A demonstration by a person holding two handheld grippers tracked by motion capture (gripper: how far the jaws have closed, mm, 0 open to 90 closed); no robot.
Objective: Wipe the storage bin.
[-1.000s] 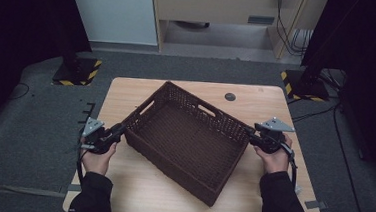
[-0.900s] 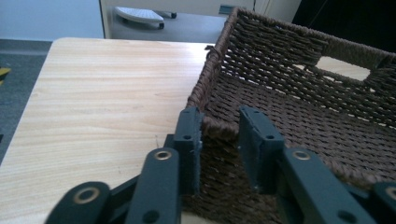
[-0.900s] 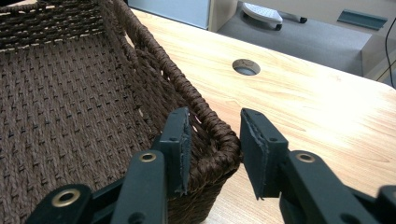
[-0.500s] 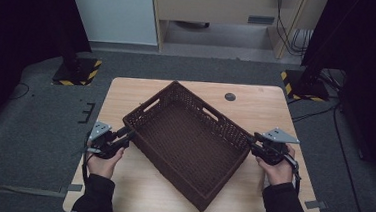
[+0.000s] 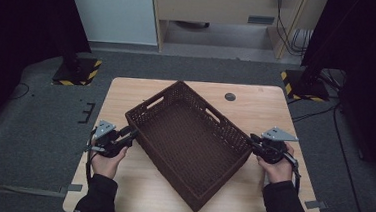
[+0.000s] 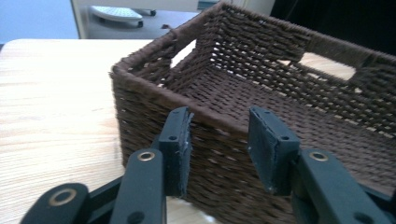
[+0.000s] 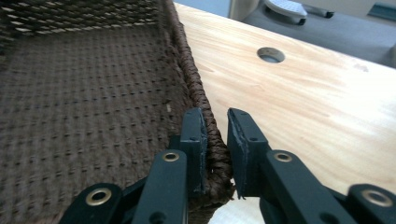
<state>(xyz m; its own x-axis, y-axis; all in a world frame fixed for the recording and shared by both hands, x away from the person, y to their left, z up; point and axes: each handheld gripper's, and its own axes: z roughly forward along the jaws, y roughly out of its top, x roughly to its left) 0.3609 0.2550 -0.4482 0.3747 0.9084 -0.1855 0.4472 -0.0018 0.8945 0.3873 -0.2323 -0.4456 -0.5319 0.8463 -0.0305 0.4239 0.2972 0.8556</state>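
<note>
While the brown basket (image 5: 188, 143) is sitting slanted in the middle of the table (image 5: 276, 112), the right gripper (image 7: 216, 140) is pinching the basket's rim, its jaws having just been closing. The left gripper (image 6: 219, 140), at the lower left, has just been opening; its jaws are standing apart around the rim, not pressing. The basket looks set down; letting go is half done.

Left tongs (image 6: 219, 149) parted, just opened, before the brown woven basket (image 6: 261, 93) on the wooden table (image 6: 56, 102).
</note>
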